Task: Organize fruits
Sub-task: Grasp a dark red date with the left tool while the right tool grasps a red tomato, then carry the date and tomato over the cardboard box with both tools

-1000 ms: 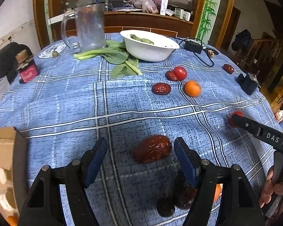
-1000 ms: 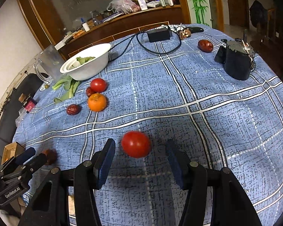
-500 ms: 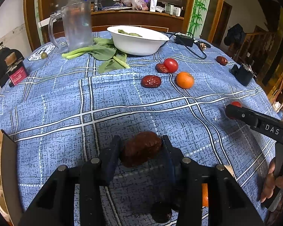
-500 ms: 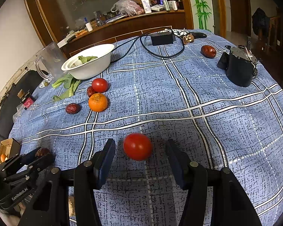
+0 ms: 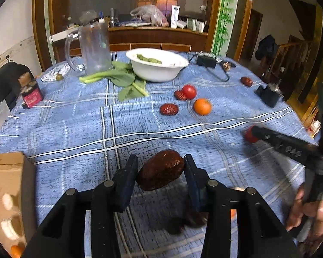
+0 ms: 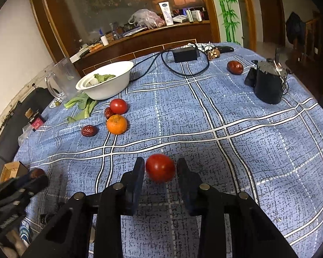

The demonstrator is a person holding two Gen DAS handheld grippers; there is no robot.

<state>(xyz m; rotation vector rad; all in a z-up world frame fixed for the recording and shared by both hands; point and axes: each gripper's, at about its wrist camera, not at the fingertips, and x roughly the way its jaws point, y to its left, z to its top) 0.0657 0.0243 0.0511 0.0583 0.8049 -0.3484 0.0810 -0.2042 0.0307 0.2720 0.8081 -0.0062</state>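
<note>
My left gripper [image 5: 160,164] is shut on a large dark red date [image 5: 161,173] and holds it a little above the blue checked tablecloth [image 5: 75,124]. My right gripper [image 6: 160,168] has its jaws closing on a red tomato [image 6: 160,165], and both pads touch its sides. In the left wrist view the right gripper [image 5: 255,133] shows at the right edge with the tomato [image 5: 248,135] at its tip. More fruit lies mid-table: a tomato [image 6: 118,106], an orange [image 6: 116,124], a date [image 6: 88,130] and a far date [image 6: 234,67].
A cardboard box [image 5: 8,172] with oranges in its holes stands at the near left. At the back stand a white bowl [image 5: 159,73] of greens, loose leaves [image 5: 127,86] and a clear jug [image 5: 92,49]. A black device [image 6: 267,86] and a charger with cable [image 6: 186,54] lie on the right.
The left jaws closed on the date and lifted it off the cloth. The right jaws closed in on the tomato, which has stayed where it was.
</note>
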